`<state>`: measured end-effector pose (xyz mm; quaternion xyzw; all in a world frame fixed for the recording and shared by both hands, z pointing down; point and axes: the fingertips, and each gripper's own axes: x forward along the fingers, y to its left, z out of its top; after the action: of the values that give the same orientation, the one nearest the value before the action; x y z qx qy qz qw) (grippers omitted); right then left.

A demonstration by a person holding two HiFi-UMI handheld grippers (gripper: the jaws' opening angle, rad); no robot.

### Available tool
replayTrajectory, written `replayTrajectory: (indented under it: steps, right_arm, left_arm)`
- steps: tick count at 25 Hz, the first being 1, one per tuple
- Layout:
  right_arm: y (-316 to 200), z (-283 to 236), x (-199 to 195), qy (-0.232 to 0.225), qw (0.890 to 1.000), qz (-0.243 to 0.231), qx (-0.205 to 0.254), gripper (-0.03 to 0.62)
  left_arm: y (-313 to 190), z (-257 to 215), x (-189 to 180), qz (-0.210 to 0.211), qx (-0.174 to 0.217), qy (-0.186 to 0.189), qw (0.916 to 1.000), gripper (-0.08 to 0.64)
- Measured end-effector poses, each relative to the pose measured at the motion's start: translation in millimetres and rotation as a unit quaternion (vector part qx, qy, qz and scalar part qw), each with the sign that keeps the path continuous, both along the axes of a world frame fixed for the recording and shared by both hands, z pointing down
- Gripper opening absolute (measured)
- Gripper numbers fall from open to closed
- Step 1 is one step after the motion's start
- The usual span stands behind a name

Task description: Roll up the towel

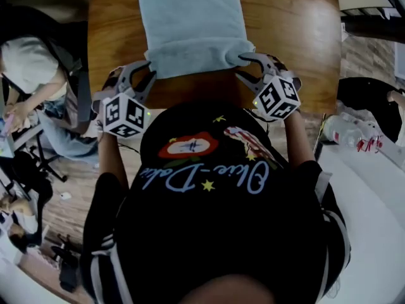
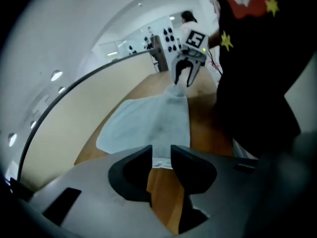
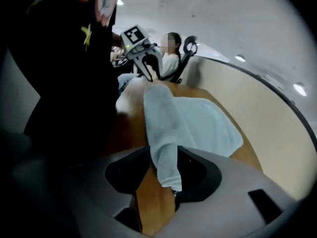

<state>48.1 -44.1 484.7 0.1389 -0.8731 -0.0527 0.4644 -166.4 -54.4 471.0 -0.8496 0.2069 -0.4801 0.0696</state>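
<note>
1. Head view: the towel (image 1: 190, 24) lay on the wooden table (image 1: 297, 37) with its near edge rolled. The left gripper (image 1: 149, 68) and right gripper (image 1: 243, 59) sat at the roll's ends.
2. Left gripper view: jaws stood slightly apart, with the towel hem at their tips, unclamped.
3. Right gripper view: jaws stood wide apart, with the roll end loose between them.

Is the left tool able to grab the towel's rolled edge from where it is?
Probably yes. The left tool is open right at the near edge of the towel, with only bare table below its jaws and nothing in the way.
</note>
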Motion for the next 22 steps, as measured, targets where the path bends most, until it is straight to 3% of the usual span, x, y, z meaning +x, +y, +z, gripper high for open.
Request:
replayTrajectory:
  steps: [2, 5, 8, 10, 12, 13, 15, 18, 22]
  right_arm:
    - [7.3, 21.0, -1.5, 0.050, 0.998, -0.047, -0.003, 0.149]
    - [0.8, 45.2, 1.3, 0.104, 0.992, -0.077, 0.008, 0.164]
    - [-7.1, 56.2, 10.1, 0.130, 0.988, -0.081, 0.018, 0.172]
    - [-14.9, 57.9, 17.2, 0.132, 0.988, -0.080, 0.024, 0.172]
    - [-21.5, 57.9, 19.2, 0.119, 0.990, -0.073, 0.021, 0.167]
    - [-24.0, 57.3, 18.6, 0.106, 0.992, -0.066, 0.014, 0.117]
    - [-28.2, 53.5, 17.6, 0.068, 0.997, -0.039, -0.009, 0.056]
    - [-29.6, 43.2, 18.7, 0.010, 0.999, 0.001, -0.047, 0.037]
    - [-11.8, 32.9, 15.3, -0.031, 0.995, 0.011, -0.092, 0.035]
  left_arm:
    - [12.0, 24.7, 3.0, 0.017, -0.004, -0.045, 0.9988, 0.154]
    - [12.7, 55.6, 0.7, 0.017, -0.001, -0.088, 0.9959, 0.252]
    - [3.6, 71.5, -1.2, 0.016, 0.016, -0.128, 0.9915, 0.253]
    - [-2.9, 71.9, 3.4, 0.013, 0.019, -0.134, 0.9907, 0.253]
    - [-6.2, 70.2, 5.8, 0.009, 0.016, -0.128, 0.9916, 0.249]
    - [-7.1, 68.7, 5.3, 0.007, 0.017, -0.126, 0.9919, 0.225]
    - [-8.1, 63.5, 3.3, 0.002, 0.028, -0.119, 0.9925, 0.055]
    - [-1.2, 59.9, 0.0, -0.008, 0.022, -0.102, 0.9945, 0.040]
    - [23.4, 59.9, -5.6, -0.012, -0.020, -0.077, 0.9968, 0.038]
